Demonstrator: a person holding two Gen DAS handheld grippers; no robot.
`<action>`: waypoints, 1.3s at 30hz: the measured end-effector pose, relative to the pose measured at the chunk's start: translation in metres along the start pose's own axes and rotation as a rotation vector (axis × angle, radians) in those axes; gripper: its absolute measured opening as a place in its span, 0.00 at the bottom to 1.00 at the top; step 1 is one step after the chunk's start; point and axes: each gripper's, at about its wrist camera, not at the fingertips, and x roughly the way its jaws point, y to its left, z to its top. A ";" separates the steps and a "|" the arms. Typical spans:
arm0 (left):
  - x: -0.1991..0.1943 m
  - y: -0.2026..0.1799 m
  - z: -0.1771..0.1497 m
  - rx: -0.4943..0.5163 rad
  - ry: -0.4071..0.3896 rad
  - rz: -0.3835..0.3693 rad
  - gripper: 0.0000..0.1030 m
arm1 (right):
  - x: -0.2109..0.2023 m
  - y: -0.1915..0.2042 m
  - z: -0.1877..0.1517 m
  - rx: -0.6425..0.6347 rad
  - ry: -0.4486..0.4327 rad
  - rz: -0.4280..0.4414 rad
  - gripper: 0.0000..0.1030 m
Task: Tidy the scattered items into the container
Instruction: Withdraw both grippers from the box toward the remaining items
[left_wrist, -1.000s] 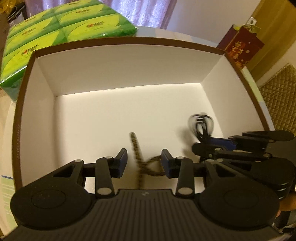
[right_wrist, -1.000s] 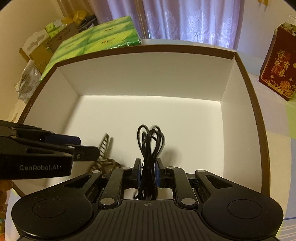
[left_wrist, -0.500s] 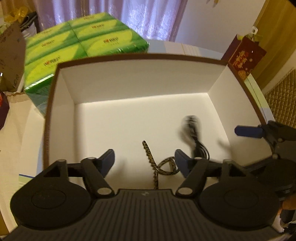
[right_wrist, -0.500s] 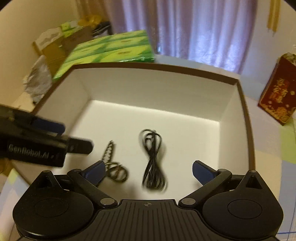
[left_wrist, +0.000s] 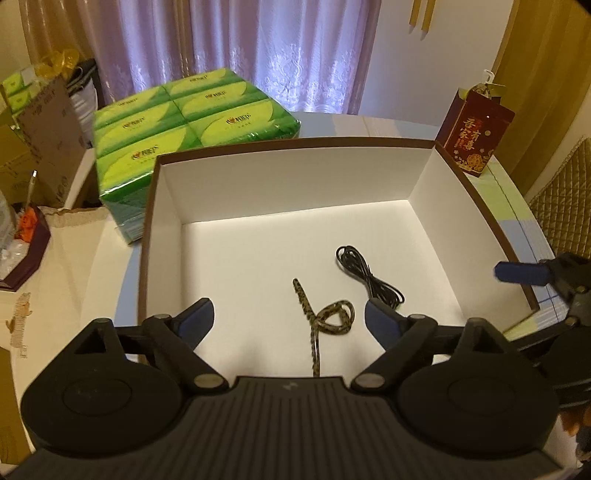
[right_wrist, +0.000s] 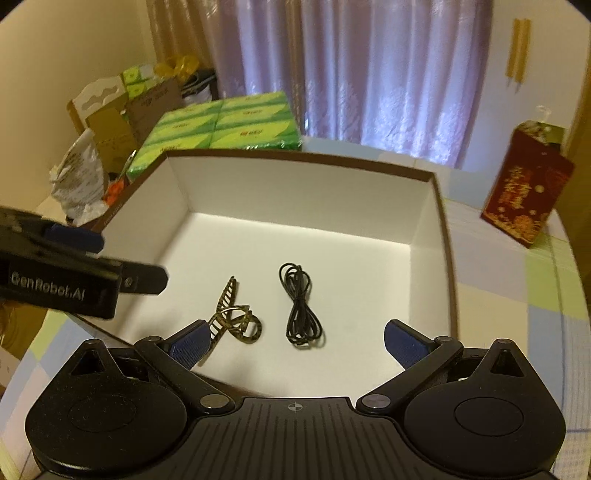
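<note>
Both tools now spread & empty: our right gripper (right_wrist: 297, 341), which a sec ago pinched the black cable (right_wrist: 301, 304), has let go and pulled back above the near rim, while our left gripper (left_wrist: 288, 319) has opened wider and risen clear of the patterned strap (left_wrist: 327, 319). Cable & strap lie side by side, just apart, on the white floor of the box (left_wrist: 295, 177), near its front wall. We judge both drops done; no other loose item shows in either view, so tidying looks near complete
</note>
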 end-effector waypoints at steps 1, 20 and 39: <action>-0.003 -0.002 -0.003 0.003 -0.001 0.007 0.85 | -0.005 0.000 -0.001 0.008 -0.008 -0.003 1.00; -0.064 -0.036 -0.056 -0.028 -0.035 0.049 0.89 | -0.070 -0.010 -0.039 0.011 -0.062 0.001 1.00; -0.095 -0.046 -0.102 -0.060 -0.050 0.081 0.90 | -0.101 -0.013 -0.072 0.030 -0.081 0.074 1.00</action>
